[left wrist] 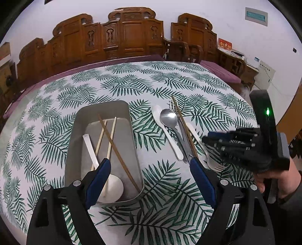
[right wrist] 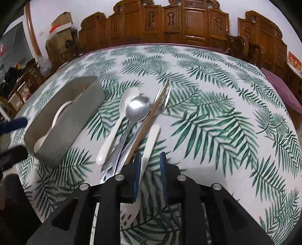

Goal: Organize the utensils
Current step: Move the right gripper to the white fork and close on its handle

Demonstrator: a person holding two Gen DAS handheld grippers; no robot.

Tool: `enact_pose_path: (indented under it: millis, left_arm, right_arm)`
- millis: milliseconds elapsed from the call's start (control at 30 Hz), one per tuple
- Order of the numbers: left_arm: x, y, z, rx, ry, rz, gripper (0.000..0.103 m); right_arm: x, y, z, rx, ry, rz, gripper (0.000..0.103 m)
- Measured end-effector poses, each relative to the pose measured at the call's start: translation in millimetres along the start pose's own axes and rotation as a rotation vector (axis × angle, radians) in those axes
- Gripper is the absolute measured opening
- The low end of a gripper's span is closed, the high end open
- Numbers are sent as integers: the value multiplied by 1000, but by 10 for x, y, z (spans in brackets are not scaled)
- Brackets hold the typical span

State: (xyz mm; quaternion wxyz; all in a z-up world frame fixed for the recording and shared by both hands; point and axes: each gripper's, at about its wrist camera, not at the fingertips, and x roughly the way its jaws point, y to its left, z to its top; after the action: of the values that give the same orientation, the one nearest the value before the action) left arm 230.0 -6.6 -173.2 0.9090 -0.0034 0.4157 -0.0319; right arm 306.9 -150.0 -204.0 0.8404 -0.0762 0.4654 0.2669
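Pretty old-school room here: a row of carved wooden chair backs (left wrist: 130,35) lines the far side, set against a plain pale wall (left wrist: 217,15). Purple seat cushions (left wrist: 219,72) run along below them. The table wears a white tablecloth (left wrist: 143,83) covered in green fern leaves. Off to one side there's a stack of cardboard boxes (right wrist: 60,37), plus a small red sign (left wrist: 225,44) on the wall.

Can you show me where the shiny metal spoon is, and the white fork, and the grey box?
metal spoon (left wrist: 168,117): left wrist view, on its shiny bowl.
white fork (right wrist: 151,139): right wrist view, on its handle.
grey box (left wrist: 105,107): left wrist view, on its far wall.
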Motion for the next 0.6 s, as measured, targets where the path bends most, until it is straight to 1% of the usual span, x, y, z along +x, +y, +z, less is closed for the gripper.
enact_pose_path:
  millis: [67, 167, 200, 267, 333, 367, 433, 600]
  left_arm:
    - [-12, -7, 6, 0, 0, 3, 82]
    - [-35, -22, 21, 3, 0, 9, 82]
    - [-37, -27, 25, 4, -1, 10, 82]
    - [-43, -34, 35, 4, 0, 9, 82]
    - [-38, -49, 59, 3, 5, 4, 82]
    - [-30, -64, 76, 5, 8, 1, 82]
    - [-10, -103, 108, 12, 8, 1, 82]
    - [130, -228, 224, 33, 19, -11, 82]
  right_arm:
    - [20, 42, -35, -11, 22, 7, 22]
    - [62, 91, -81, -39, 51, -30, 22]
    - [65, 94, -89, -45, 52, -43, 20]
    - [62, 89, -94, -44, 57, -60, 19]
    - [59, 63, -94, -40, 60, -73, 13]
    - [58, 35, -90, -35, 63, -80, 8]
    - [50, -25, -83, -16, 66, -69, 8]
    - [24, -220, -51, 22, 55, -73, 7]
